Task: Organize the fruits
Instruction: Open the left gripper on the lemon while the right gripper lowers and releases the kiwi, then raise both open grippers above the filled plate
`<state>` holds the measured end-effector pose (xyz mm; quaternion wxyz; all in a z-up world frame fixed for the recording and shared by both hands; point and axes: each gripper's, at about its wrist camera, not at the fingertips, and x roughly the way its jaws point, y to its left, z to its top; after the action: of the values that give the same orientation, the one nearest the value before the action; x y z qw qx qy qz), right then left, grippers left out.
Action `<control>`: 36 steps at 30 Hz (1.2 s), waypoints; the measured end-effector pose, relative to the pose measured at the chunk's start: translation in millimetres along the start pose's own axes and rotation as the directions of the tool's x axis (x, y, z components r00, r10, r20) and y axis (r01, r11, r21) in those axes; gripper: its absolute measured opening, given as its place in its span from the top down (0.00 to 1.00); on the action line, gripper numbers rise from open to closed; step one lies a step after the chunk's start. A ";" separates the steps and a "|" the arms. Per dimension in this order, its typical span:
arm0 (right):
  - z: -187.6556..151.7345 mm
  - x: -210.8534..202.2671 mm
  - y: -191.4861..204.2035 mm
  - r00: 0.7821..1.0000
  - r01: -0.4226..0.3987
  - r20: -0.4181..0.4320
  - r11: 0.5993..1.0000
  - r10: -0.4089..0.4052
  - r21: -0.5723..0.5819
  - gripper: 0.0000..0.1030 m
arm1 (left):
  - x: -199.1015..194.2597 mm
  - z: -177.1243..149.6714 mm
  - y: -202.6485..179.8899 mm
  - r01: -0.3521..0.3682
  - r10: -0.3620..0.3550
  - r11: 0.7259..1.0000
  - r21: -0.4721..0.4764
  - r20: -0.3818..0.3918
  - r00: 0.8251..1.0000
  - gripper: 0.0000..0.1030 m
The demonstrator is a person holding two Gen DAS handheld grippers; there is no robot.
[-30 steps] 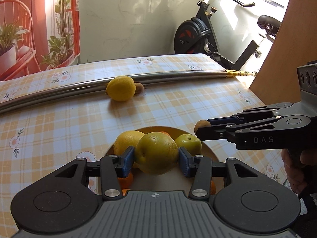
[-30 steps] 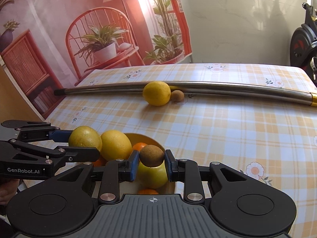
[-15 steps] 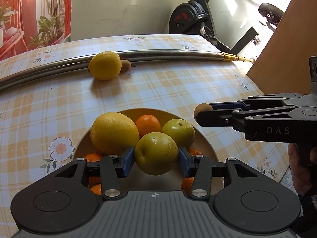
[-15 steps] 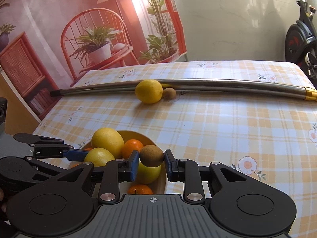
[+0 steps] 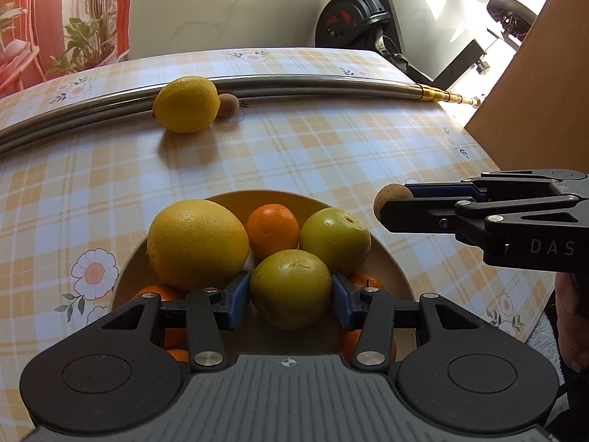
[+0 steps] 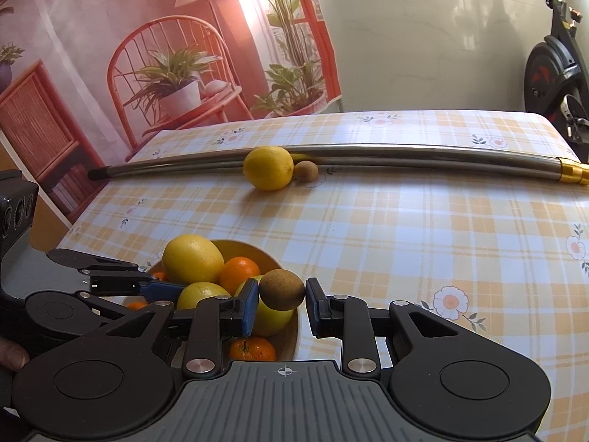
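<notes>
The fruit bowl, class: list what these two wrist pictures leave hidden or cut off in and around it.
- Bowl, left wrist view: near rim and lower oranges hidden by the left gripper and its green fruit.
- Bowl, right wrist view: left side hidden by both grippers' fingers.
- Small brown fruit by the pipe: partly behind the lemon.
- Person's hand: cut off by the frame edge.

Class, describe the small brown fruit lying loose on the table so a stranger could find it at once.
Start at the long silver metal pole lying across the far side of the checked tablecloth. Against it sits a large round yellow lemon. The small brown fuzzy kiwi lies beside that lemon: far smaller, dull brown, not glossy yellow.
</notes>
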<state>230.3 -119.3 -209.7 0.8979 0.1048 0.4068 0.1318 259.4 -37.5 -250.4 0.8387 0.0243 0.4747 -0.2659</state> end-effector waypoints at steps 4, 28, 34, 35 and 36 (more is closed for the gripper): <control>-1.6 -0.6 -0.4 1.000 0.000 -0.002 1.000 0.000 -0.004 0.76 | -4.8 0.5 5.2 0.023 -0.023 0.999 -0.035 0.005 1.000 0.51; 18.5 20.1 67.6 0.993 -0.111 -0.057 0.970 0.101 -0.215 0.75 | -90.8 1.2 62.4 -0.070 0.128 0.971 -0.231 0.250 0.960 0.51; 17.0 46.6 96.5 0.989 -0.121 -0.123 0.942 0.087 -0.312 0.75 | -95.3 -3.7 76.1 -0.082 0.152 0.958 -0.273 0.246 0.957 0.51; 15.9 49.4 98.1 0.988 -0.118 -0.132 0.940 0.080 -0.319 0.75 | -95.9 -4.7 77.2 -0.083 0.154 0.957 -0.277 0.244 0.957 0.51; 14.5 52.1 99.6 0.987 -0.120 -0.144 0.938 0.077 -0.325 0.75 | -96.3 -6.3 78.9 -0.083 0.154 0.956 -0.280 0.243 0.958 0.51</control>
<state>259.2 -9.8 -207.5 0.8668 -0.0365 0.4300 0.2498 252.2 72.7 -192.6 0.9042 -0.0956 0.3886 -0.1492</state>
